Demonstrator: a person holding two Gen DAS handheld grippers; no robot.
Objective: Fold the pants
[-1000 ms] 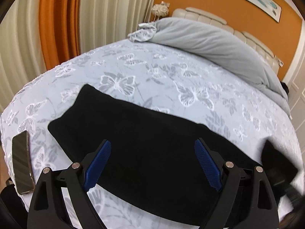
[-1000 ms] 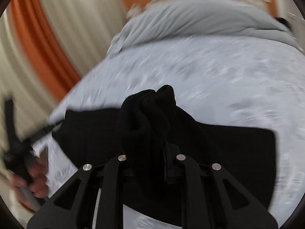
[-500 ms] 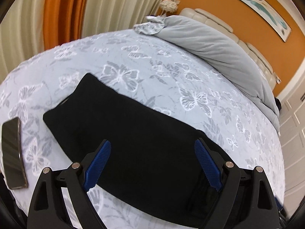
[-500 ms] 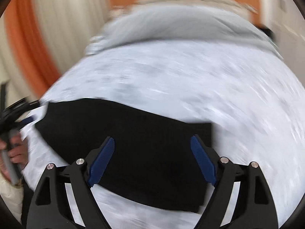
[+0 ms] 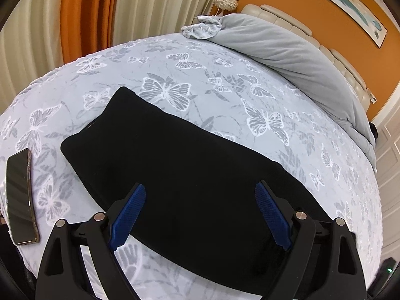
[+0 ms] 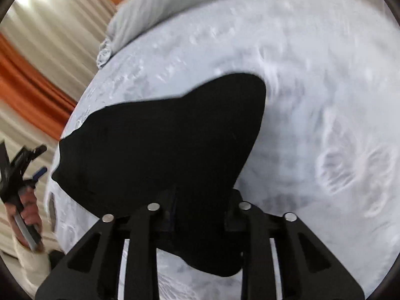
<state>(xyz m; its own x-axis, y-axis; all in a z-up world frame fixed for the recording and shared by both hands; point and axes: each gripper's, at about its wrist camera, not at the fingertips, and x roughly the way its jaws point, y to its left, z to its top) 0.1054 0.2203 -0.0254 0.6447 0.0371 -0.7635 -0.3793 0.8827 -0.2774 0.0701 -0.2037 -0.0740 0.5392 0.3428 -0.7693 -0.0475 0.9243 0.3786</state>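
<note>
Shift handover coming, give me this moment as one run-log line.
step: fold pants | left gripper: open above black pants | right gripper: closing on pants end, lifted off bedspread

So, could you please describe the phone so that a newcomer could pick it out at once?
Start at the butterfly-print bedspread covering the bed. Left of the black pants, near the bed's edge, lies the phone. It is the only glossy, hard slab on the bed, dark-screened with a bronze rim.

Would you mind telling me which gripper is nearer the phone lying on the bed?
Left. The left gripper hovers open over the black pants, beside the phone; the right gripper grips the pants' opposite end.
</note>
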